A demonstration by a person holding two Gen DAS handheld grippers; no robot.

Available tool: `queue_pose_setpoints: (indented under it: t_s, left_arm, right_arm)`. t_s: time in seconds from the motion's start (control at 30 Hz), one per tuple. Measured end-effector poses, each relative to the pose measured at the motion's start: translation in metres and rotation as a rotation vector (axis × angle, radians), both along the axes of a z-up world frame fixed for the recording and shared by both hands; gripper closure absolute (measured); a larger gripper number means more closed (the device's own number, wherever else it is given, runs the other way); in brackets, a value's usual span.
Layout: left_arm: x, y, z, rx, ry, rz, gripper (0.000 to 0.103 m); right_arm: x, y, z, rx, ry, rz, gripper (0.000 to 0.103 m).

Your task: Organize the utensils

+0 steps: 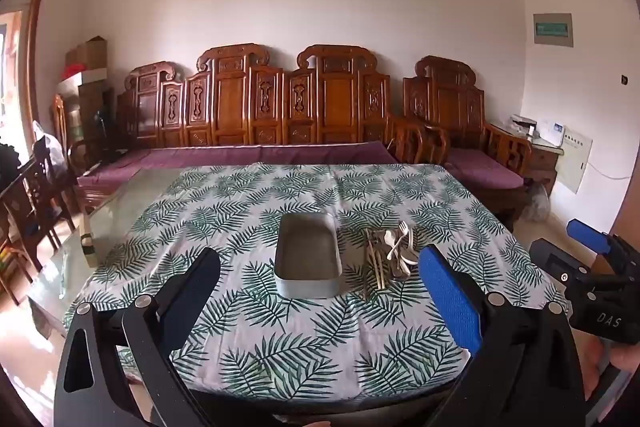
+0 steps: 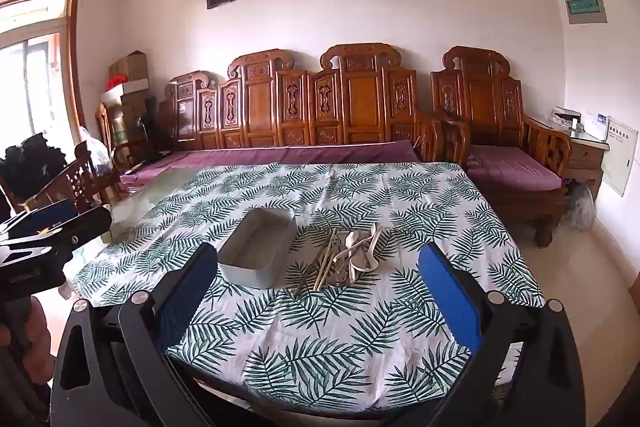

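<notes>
A grey rectangular tray [image 1: 307, 285] stands empty on the leaf-print tablecloth [image 1: 280, 339]; it also shows in the right wrist view [image 2: 248, 273]. Just right of it lies a heap of utensils [image 1: 390, 253]: chopsticks, white spoons and forks, also in the right wrist view [image 2: 348, 259]. My left gripper [image 1: 320, 291] is open and empty, held above the table's near edge, short of the tray. My right gripper [image 2: 320, 291] is open and empty, also near the front edge, short of the utensils. Each gripper shows at the side of the other's view.
The cloth covers the right part of a glass-topped table [image 1: 120, 203]. A carved wooden bench with purple cushions [image 1: 260, 155] stands behind the table. Wooden chairs [image 1: 28, 211] stand at the left. A small cabinet [image 2: 584, 155] is at the back right.
</notes>
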State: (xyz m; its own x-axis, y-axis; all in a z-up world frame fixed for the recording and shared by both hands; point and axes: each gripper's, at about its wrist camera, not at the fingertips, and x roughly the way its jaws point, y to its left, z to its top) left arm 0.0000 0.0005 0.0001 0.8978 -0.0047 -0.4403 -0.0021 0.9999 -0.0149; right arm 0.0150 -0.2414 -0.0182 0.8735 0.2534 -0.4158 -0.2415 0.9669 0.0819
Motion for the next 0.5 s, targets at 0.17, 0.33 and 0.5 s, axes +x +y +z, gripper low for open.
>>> queue_pose_setpoints:
  t_s: [0.17, 0.33, 0.5]
  left_arm:
    - [-0.0009, -0.0008, -0.0002, 0.0, -0.003, -0.003, 0.007]
    - [-0.0003, 0.0011, 0.0006, 0.001, -0.005, -0.004, 0.007]
    - [-0.0022, -0.0007, 0.0019, 0.001, -0.007, -0.002, 0.007]
  right_arm:
    - [0.0, -0.0005, -0.0008, 0.007, 0.004, 0.001, 0.002]
    - [-0.0001, -0.0005, -0.001, 0.007, 0.003, 0.0, 0.002]
    - [-0.0001, -0.0007, -0.0004, 0.009, 0.001, 0.0, 0.002]
